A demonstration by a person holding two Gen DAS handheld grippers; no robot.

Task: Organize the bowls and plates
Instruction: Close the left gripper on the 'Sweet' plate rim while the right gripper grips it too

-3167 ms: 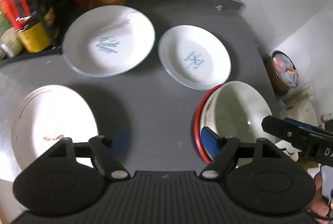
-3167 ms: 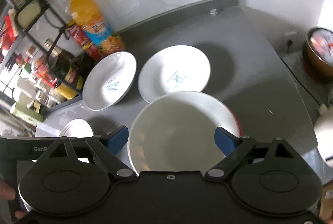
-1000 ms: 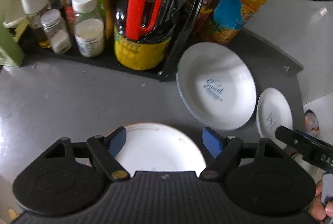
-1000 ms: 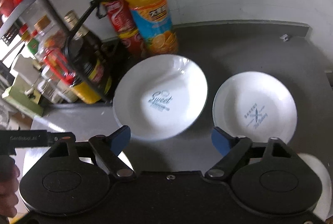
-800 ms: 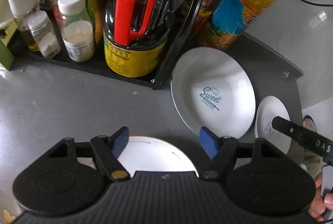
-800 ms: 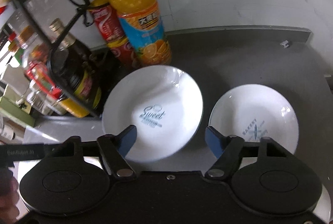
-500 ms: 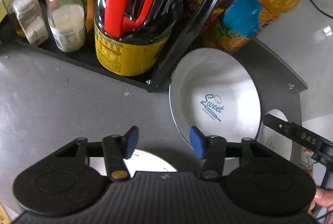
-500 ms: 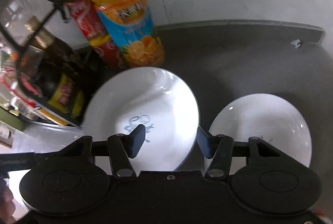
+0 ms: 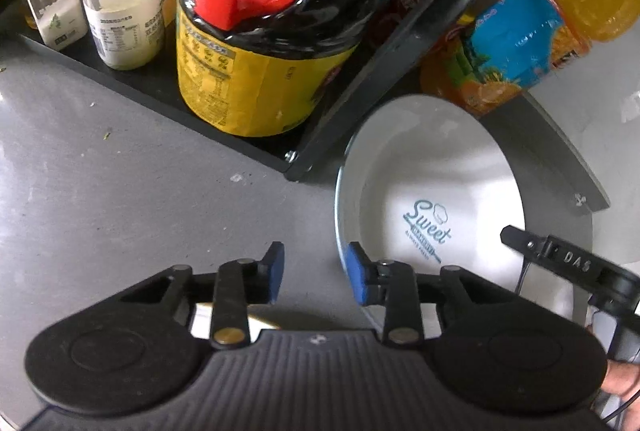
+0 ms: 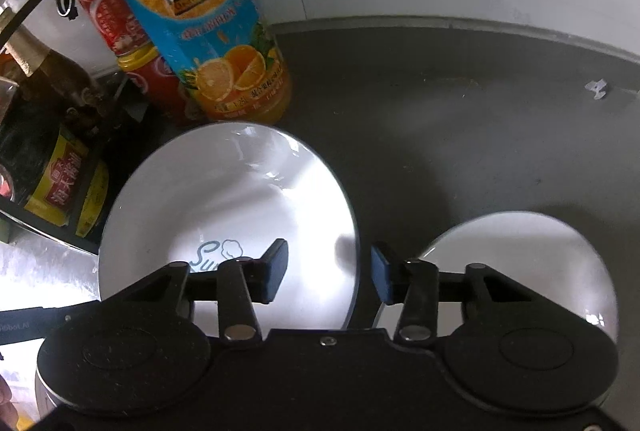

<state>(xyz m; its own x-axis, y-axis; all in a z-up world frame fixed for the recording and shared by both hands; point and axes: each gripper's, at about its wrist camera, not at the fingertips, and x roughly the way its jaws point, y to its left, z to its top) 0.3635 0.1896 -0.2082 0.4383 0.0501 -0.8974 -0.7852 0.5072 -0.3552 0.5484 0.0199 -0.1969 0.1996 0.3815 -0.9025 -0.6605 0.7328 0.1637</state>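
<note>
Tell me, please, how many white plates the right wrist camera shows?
2: the Sweet plate straddled by the right gripper, and a smaller plate right of it. Others may be hidden.

Each black gripper [image 9: 314, 273] [image 10: 329, 271] has blue-padded fingers [image 9: 357, 275] and brass-coloured pivot screws.

Small plate [image 10: 520, 243] half behind right tongs [image 10: 328, 271]

Your left gripper [image 9: 316, 277] points down and forward, jaws partly parted and empty; your right gripper [image 10: 330, 271] matches it. Your fingers [image 9: 620, 383] show at the edge.
</note>
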